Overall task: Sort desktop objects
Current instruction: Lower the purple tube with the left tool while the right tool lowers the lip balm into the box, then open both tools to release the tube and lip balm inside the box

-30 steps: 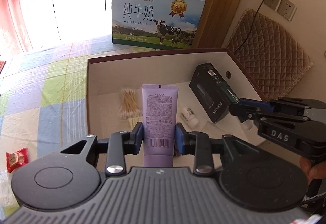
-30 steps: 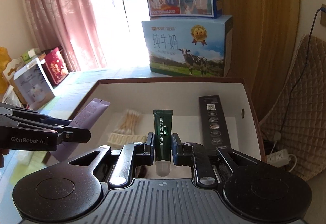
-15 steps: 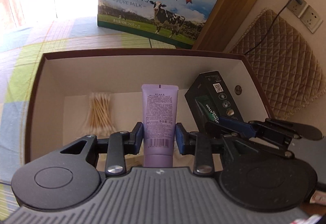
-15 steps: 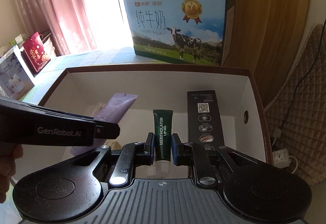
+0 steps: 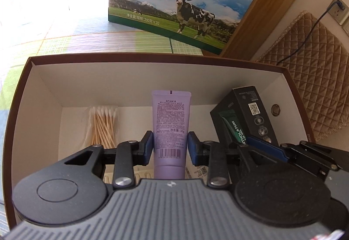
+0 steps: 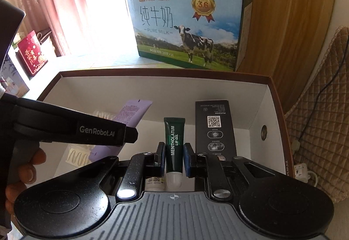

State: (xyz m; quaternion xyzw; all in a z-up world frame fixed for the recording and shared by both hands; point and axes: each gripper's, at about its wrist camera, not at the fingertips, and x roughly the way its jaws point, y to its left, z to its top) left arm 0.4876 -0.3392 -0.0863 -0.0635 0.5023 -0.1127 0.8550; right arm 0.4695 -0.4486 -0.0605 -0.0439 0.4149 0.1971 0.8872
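My left gripper [image 5: 170,146] is shut on a purple ASAKA tube [image 5: 171,131], held upright over the brown-rimmed white box [image 5: 152,58]. My right gripper [image 6: 174,157] is shut on a dark green Mentholatum lip gel tube [image 6: 174,142], cap toward me, over the same box [image 6: 163,72]. The two grippers are side by side. In the right wrist view the left gripper's finger [image 6: 98,128] crosses at the left with the purple tube [image 6: 130,113]. The green tube [image 5: 234,131] shows at the right of the left wrist view.
Inside the box lie a bag of cotton swabs [image 5: 102,126], a black carton [image 6: 214,126], a small white bottle [image 6: 153,182] and a wavy-patterned packet [image 6: 78,157]. A milk carton [image 6: 187,26] stands behind the box. A quilted cushion [image 5: 316,70] is at the right, a red bag [image 6: 30,54] at the left.
Both grippers have moved forward and lower over the box with their tubes still held. The box interior now fills more of both views.
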